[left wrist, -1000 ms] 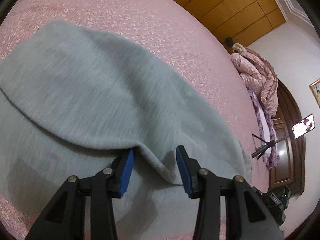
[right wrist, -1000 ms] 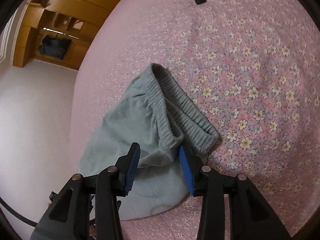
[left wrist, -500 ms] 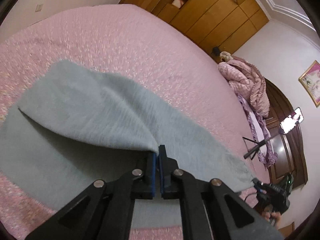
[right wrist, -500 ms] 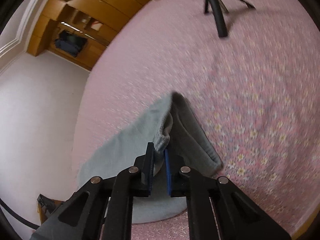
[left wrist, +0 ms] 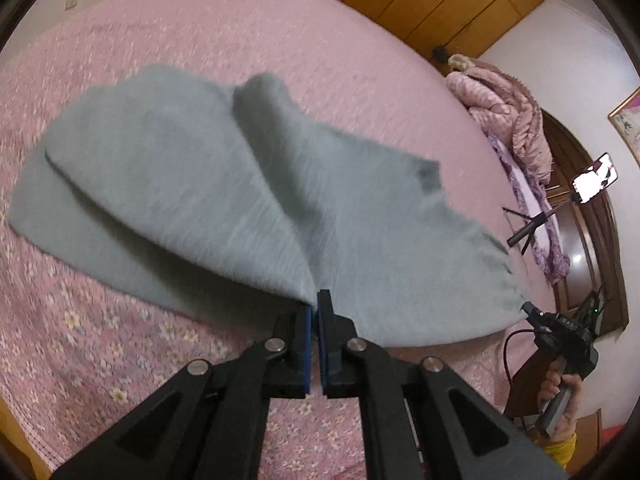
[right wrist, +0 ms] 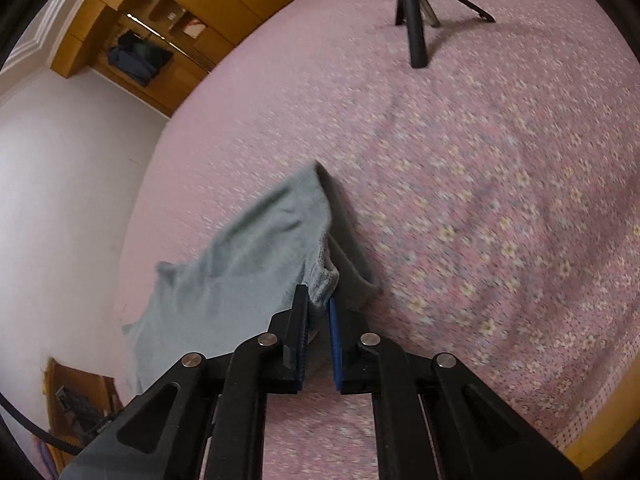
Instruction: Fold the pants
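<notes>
On the bed, left wrist view:
Pants: one grey pair of pants, soft fleecy knit, blurred; it lies across the pink flowered bedspread from 9 o'clock to 4 o'clock, and one layer is lifted into a ridge that runs from 12 o'clock down to the picture's middle.
Left gripper: the left gripper is clenched on a fold of the pants edge just below centre; its blue pads are pressed almost together, having just closed, with cloth between them.
Right gripper seen from here: the right gripper is at 4 o'clock and touches the far corner of the pants; a hand holds its handle; how its pads stand I cannot tell here.
Count: one pair of pants, two grippers, one phone on a tripod at 3 o'clock.
Containers: none I can make out with contents.

On the bed, right wrist view:
Pants: the ribbed waistband bunches just above the pads; the grey cloth trails from centre toward 8 o'clock, raised off the bedspread.
Right gripper: clenched on the waistband, pads close with a thick wad of knit between them, having just closed.
Count: one tripod leg set at 1 o'clock.
Containers: open wooden wardrobe at 10 o'clock with dark clothes inside.
</notes>
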{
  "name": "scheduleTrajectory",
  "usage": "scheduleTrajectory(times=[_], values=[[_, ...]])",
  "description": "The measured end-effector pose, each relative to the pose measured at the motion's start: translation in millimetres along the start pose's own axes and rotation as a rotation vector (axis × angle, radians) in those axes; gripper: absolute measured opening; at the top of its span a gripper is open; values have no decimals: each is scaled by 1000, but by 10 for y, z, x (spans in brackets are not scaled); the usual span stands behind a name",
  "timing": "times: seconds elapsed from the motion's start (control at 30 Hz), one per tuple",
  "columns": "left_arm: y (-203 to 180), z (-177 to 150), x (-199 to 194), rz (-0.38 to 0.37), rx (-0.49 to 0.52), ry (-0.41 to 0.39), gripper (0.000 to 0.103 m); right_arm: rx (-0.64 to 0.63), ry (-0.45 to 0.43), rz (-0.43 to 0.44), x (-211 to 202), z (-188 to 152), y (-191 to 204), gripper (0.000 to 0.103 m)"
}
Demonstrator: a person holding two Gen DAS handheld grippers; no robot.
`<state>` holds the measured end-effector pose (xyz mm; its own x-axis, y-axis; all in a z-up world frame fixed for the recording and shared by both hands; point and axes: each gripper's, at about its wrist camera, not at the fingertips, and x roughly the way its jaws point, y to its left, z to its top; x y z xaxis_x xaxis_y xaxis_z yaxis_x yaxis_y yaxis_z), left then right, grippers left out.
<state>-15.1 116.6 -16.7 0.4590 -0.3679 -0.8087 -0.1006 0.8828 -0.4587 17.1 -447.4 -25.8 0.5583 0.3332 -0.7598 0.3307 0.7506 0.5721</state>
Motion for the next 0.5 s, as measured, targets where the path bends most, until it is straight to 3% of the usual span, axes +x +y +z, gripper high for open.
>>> scheduleTrajectory(times=[0.2, 0.37, 0.5], values=[[24, -64, 50, 24, 17, 24, 3, -9, 12, -42, 177, -59, -152, 11], [44, -127, 305, 82, 43, 119, 7, -68, 52, -155, 366, -114, -192, 14], [67, -128, 140, 90, 48, 78, 17, -119, 47, -207, 271, -114, -101, 21]])
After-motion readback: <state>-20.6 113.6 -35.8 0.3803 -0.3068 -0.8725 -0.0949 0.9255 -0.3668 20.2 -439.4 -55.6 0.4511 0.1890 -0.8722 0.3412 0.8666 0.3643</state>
